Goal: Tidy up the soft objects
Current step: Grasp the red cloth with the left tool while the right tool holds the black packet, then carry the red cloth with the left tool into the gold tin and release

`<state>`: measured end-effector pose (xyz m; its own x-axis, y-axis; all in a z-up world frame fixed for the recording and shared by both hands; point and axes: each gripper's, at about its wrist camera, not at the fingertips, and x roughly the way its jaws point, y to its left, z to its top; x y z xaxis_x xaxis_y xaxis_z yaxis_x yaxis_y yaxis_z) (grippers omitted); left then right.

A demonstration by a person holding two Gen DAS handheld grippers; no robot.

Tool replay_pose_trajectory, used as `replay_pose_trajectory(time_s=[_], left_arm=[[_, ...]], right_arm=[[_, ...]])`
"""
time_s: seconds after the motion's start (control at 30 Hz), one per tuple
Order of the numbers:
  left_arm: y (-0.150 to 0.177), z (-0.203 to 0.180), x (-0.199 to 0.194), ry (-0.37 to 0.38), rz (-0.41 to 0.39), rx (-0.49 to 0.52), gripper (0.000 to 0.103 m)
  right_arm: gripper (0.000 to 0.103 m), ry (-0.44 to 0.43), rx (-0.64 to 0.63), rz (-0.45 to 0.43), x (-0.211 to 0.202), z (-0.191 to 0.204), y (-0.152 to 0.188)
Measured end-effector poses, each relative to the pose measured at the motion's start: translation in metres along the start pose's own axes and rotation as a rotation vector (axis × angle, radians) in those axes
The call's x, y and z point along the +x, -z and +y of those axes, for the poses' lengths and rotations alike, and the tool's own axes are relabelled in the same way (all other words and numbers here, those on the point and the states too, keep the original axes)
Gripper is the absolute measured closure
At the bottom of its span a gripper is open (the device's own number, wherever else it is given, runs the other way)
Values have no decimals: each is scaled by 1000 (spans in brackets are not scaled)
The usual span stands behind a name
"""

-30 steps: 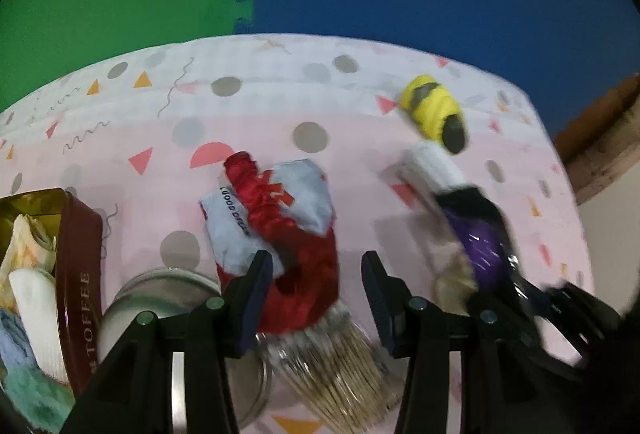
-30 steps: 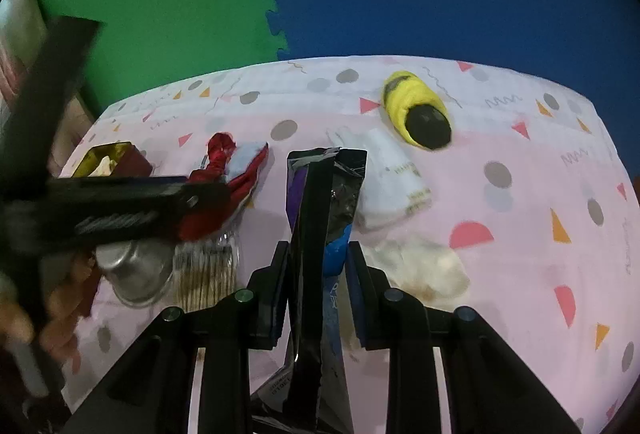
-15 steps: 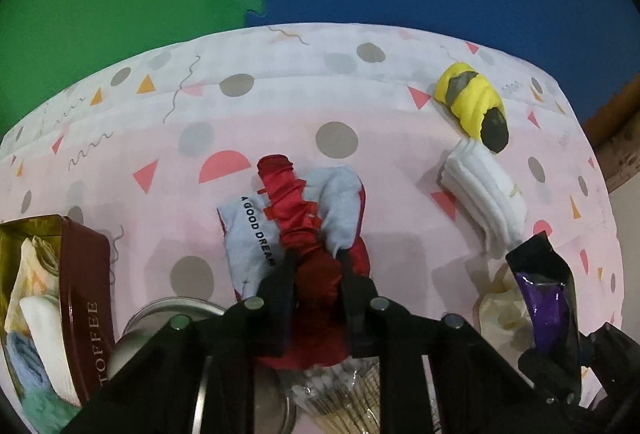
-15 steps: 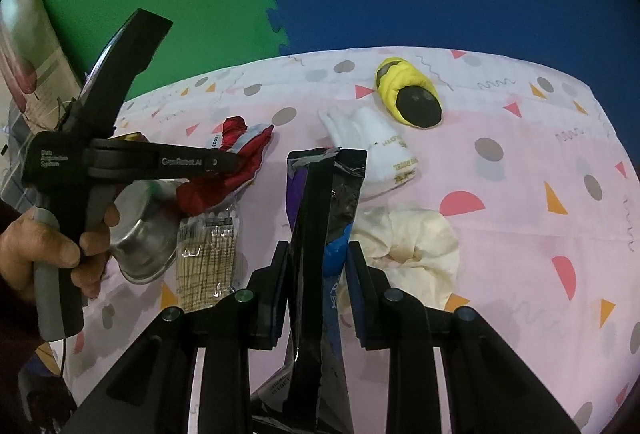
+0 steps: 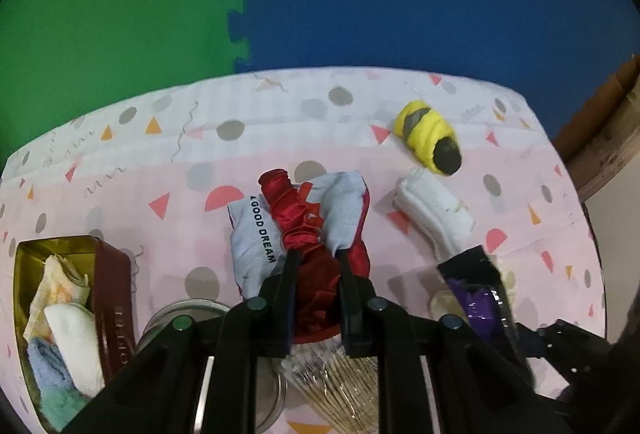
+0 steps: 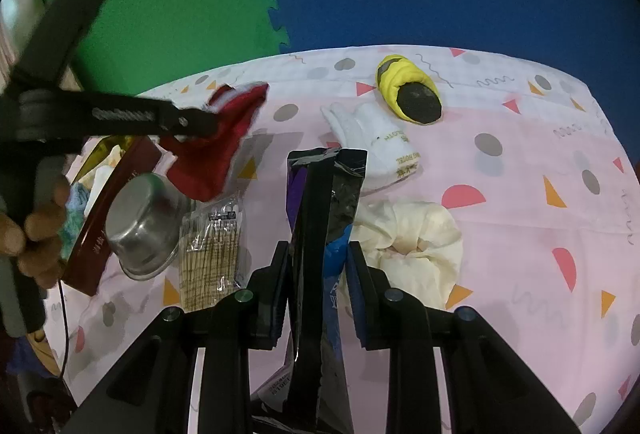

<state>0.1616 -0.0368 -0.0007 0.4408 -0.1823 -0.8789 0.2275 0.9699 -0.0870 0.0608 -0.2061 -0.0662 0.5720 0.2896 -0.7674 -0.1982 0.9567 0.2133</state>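
My left tool (image 5: 316,270), wide open a second ago, now pinches the red pouch (image 5: 308,226) and lifts it off the counter (image 5: 120,202) near the tin (image 5: 110,274), while my right tool (image 6: 318,266) holds the black packet (image 6: 326,194).

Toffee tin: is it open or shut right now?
Open. The toffee tin has no lid on, and folded cloths show inside it from above.

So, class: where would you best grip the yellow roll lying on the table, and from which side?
Grip the yellow roll across its middle, from above, jaws on its two long sides. It lies flat with its dark end toward the camera and bare cloth around it; the soft bundle should compress and hold.
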Motion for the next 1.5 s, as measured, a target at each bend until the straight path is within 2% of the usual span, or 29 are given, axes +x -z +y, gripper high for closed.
replay_pose_trajectory(time_s=[0.23,0.5,0.7,0.87,1.2,1.37,1.5], left_arm=[[-1,-3,-43,-13,-75,41,87],[10,16,-82,-27,-94,41,87],[24,50,-107,-88,-104,8,87],[39,93,-124,-181,-99,-22,87],[68,194,-124,-317,-62,-173,86],[79,231,-106,-324,-24,-233,86],[84,244,-92,-337,-13,-229,86]], right_arm=[[78,10,-1,-5,-2,3,1],[78,10,-15,-1,-3,14,0],[78,17,-37,-7,-8,26,0],[78,19,-45,-13,-10,32,-1],[78,31,-72,-8,-11,47,1],[78,47,-88,-5,-12,53,1],[78,59,-99,7,-10,58,1]])
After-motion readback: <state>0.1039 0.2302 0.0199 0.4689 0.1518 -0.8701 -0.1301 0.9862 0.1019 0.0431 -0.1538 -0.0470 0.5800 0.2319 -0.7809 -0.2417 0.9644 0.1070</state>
